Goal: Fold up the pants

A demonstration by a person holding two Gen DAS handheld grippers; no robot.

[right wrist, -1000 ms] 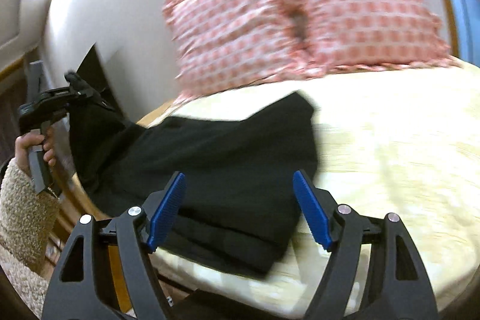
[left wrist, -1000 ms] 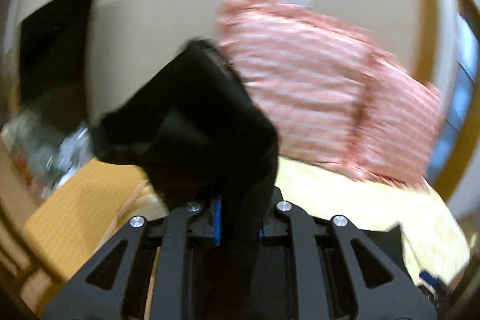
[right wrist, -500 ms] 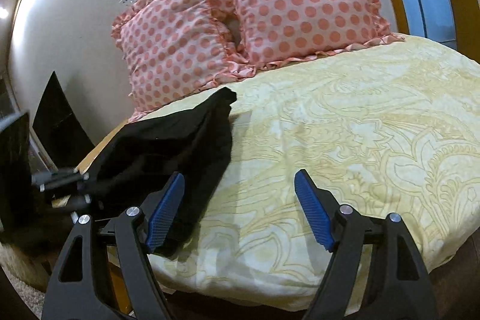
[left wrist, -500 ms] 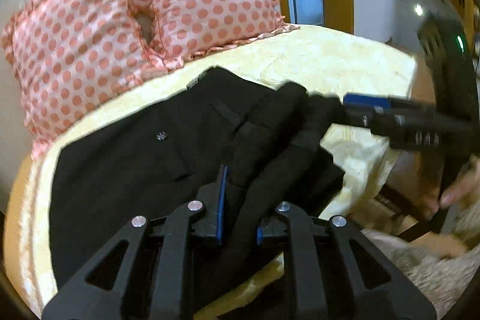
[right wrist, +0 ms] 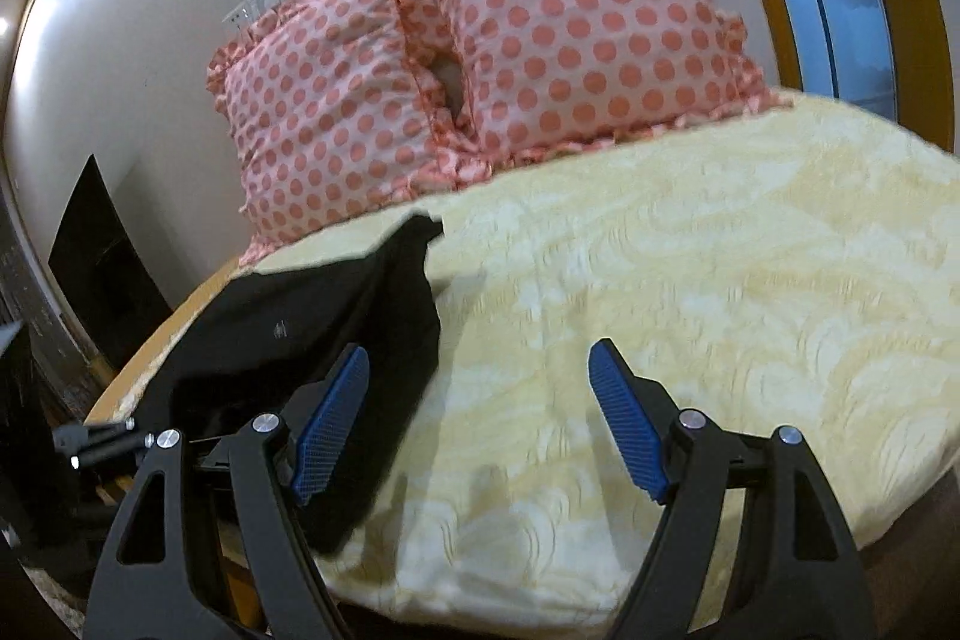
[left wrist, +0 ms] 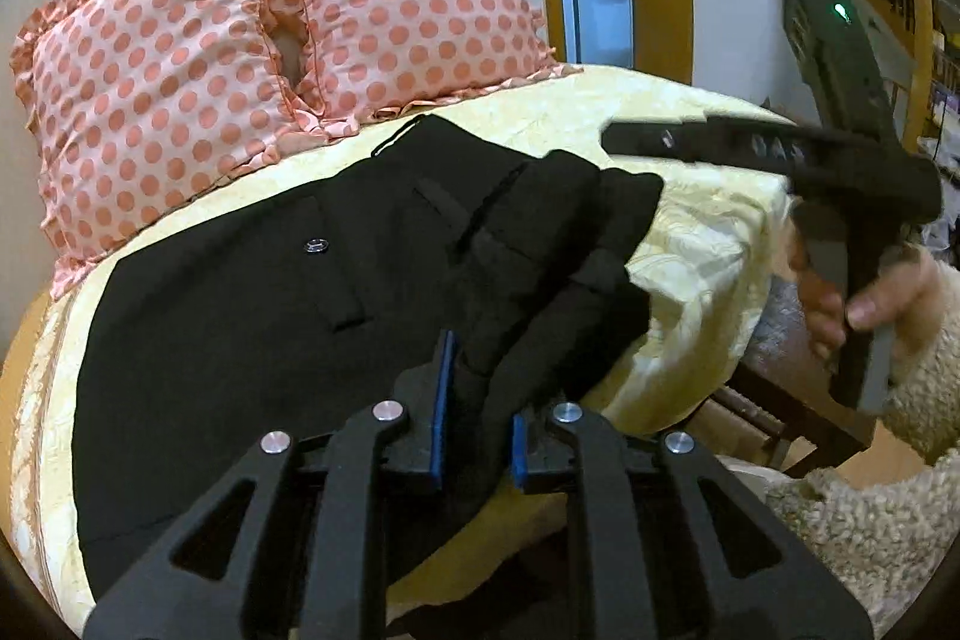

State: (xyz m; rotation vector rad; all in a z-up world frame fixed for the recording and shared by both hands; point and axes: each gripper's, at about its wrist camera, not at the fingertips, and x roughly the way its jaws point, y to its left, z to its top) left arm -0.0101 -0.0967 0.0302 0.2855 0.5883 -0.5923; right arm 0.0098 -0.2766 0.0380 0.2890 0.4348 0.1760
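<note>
Your left gripper (left wrist: 474, 400) is clamped on a bunched fold of the black pants (left wrist: 270, 292), which lie spread on the near left part of the yellow bedspread (left wrist: 690, 232), with the waistband end reaching toward the polka-dot pillows (left wrist: 252, 40). Your right gripper (right wrist: 480, 418) hangs wide apart over bare bedspread just right of the fabric, holding nothing. If I were you, I'd lay that pinched fold down flat across the spread part and line up the edges before letting go, because the cloth near your left jaws looks lumpy and will probably crease if you just drop it. Bring the right one in to pin or smooth the far edge. The left wrist view shows the pocket slits, a button (left wrist: 317, 246) and your right hand (left wrist: 840, 298) squeezing the handle; the right wrist view shows none of that, but it does show how much open bed you've got on the right.
</note>
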